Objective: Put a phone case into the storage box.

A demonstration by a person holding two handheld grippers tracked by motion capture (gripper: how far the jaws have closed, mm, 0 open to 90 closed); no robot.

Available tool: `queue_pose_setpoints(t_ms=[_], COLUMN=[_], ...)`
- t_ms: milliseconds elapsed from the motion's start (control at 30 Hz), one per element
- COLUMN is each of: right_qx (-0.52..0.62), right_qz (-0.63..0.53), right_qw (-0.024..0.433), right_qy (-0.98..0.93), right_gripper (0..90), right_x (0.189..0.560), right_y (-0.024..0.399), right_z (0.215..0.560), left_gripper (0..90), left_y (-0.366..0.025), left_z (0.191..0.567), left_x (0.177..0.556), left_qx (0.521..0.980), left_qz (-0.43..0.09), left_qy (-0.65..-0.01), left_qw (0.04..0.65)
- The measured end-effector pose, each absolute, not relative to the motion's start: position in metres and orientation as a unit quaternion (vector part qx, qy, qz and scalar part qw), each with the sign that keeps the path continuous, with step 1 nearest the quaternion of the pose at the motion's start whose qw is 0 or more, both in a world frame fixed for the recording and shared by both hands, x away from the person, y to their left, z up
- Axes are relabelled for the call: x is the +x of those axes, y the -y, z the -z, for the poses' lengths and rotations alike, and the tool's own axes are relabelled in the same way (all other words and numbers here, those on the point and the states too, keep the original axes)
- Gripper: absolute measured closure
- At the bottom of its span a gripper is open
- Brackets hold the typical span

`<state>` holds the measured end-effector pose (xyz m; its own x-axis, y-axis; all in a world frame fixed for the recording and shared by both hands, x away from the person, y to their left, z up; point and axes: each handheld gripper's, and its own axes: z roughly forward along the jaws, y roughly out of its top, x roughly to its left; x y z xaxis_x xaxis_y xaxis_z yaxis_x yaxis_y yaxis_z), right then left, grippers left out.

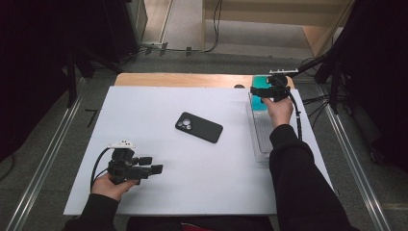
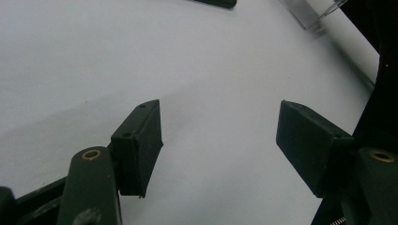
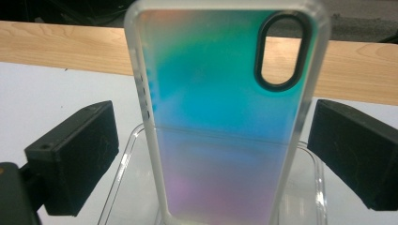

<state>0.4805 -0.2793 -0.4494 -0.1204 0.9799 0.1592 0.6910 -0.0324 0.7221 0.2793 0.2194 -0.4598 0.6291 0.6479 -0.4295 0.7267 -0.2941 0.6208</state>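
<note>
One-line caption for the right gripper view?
Iridescent phone case stands in a clear tray between the open right hand-held gripper.

Dim room, bright white table (image 1: 159,159); both gripper views soft and blurred.

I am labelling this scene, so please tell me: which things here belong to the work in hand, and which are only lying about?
In the work:
- right gripper, jaws open around the case
- iridescent phone case
- clear tray under it
- black phone, probably

Lying about:
- left gripper, open over bare white board
</note>
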Motion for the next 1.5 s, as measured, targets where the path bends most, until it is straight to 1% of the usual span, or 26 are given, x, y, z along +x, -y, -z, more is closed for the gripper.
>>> queue_pose_setpoints(t_ms=[200, 433, 700, 833, 933, 967, 1000, 1200, 1233, 1267, 1300, 1433, 1500], right_qx=[0.625, 0.608, 0.586, 0.575, 0.565, 0.561, 0.558, 0.539, 0.534, 0.530, 0.528, 0.516, 0.509], right_qz=[-0.364, -0.379, -0.387, -0.393, -0.397, -0.399, -0.404, -0.418, -0.418, -0.416, -0.415, -0.421, -0.423], right_qw=[0.204, 0.190, 0.177, 0.149, 0.140, 0.138, 0.133, 0.113, 0.111, 0.108, 0.107, 0.091, 0.084], right_qy=[-0.660, -0.671, -0.690, -0.702, -0.710, -0.712, -0.712, -0.723, -0.726, -0.731, -0.733, -0.741, -0.745], right_gripper=[0.4, 0.4, 0.5, 0.8, 0.9, 1.7, 5.0, 5.5, 6.7, 13.4, 15.1, 15.8, 19.1], right_x=[0.470, 0.446, 0.423, 0.411, 0.403, 0.400, 0.396, 0.376, 0.373, 0.370, 0.366, 0.354, 0.348], right_y=[0.287, 0.288, 0.284, 0.281, 0.276, 0.275, 0.273, 0.267, 0.267, 0.266, 0.265, 0.261, 0.259], right_z=[0.433, 0.413, 0.405, 0.406, 0.404, 0.404, 0.403, 0.399, 0.399, 0.399, 0.399, 0.401, 0.402], left_gripper=[31.2, 31.2, 31.2, 31.1, 31.1, 31.1, 31.1, 31.1, 31.1, 31.1, 31.1, 31.1, 31.1], left_y=[-0.220, -0.219, -0.218, -0.218, -0.217, -0.217, -0.217, -0.216, -0.216, -0.215, -0.215, -0.212, -0.211], left_z=[0.460, 0.459, 0.458, 0.458, 0.457, 0.456, 0.456, 0.454, 0.453, 0.453, 0.452, 0.450, 0.450], left_x=[0.280, 0.281, 0.283, 0.286, 0.287, 0.288, 0.288, 0.292, 0.292, 0.292, 0.292, 0.293, 0.293], left_qx=[0.803, 0.802, 0.802, 0.802, 0.801, 0.802, 0.802, 0.803, 0.803, 0.803, 0.803, 0.807, 0.809], left_qz=[0.047, 0.049, 0.056, 0.058, 0.060, 0.060, 0.061, 0.070, 0.071, 0.071, 0.073, 0.076, 0.077], left_qy=[-0.430, -0.431, -0.431, -0.434, -0.432, -0.431, -0.431, -0.425, -0.423, -0.421, -0.420, -0.412, -0.410], left_qw=[0.411, 0.410, 0.410, 0.407, 0.409, 0.409, 0.410, 0.413, 0.414, 0.416, 0.417, 0.416, 0.415])
